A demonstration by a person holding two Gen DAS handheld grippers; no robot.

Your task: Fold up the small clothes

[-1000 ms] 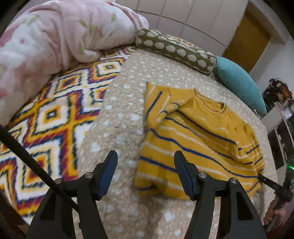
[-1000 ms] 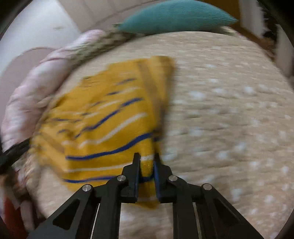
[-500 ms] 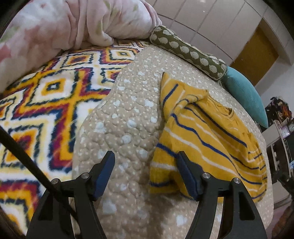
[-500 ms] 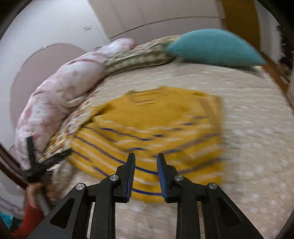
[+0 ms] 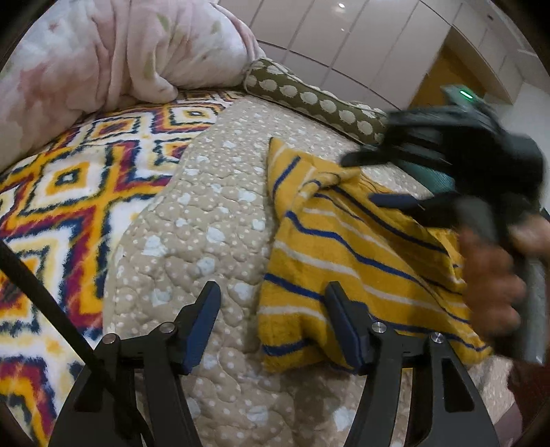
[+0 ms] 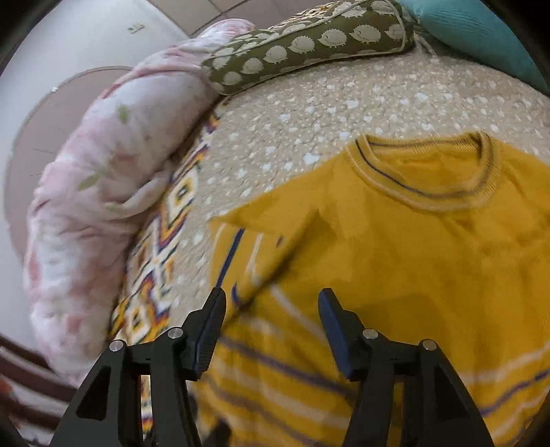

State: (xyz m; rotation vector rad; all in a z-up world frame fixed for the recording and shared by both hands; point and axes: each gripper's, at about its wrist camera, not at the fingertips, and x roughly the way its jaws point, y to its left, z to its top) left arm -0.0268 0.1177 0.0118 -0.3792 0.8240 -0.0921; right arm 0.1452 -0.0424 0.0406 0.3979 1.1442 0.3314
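Note:
A small yellow sweater (image 5: 347, 254) with blue and white stripes lies on the beige dotted quilt (image 5: 206, 220). Its left sleeve is folded in over the body. In the right wrist view the sweater (image 6: 422, 240) shows its neckline at the far end. My left gripper (image 5: 271, 319) is open and empty, low over the sweater's near hem corner. My right gripper (image 6: 271, 323) is open and empty, just above the folded sleeve area. In the left wrist view the right gripper (image 5: 364, 180) is blurred above the sweater, held by a hand (image 5: 491, 278).
A pink floral duvet (image 5: 103, 62) is heaped at the back left. A patterned fleece blanket (image 5: 62, 192) lies left of the quilt. An olive bolster (image 5: 309, 99) and a teal pillow (image 6: 474, 31) lie at the head of the bed.
My right gripper let go of the sweater's edge, opened, and moved over the sweater toward the left sleeve. My left gripper drifted closer to the hem and stayed open.

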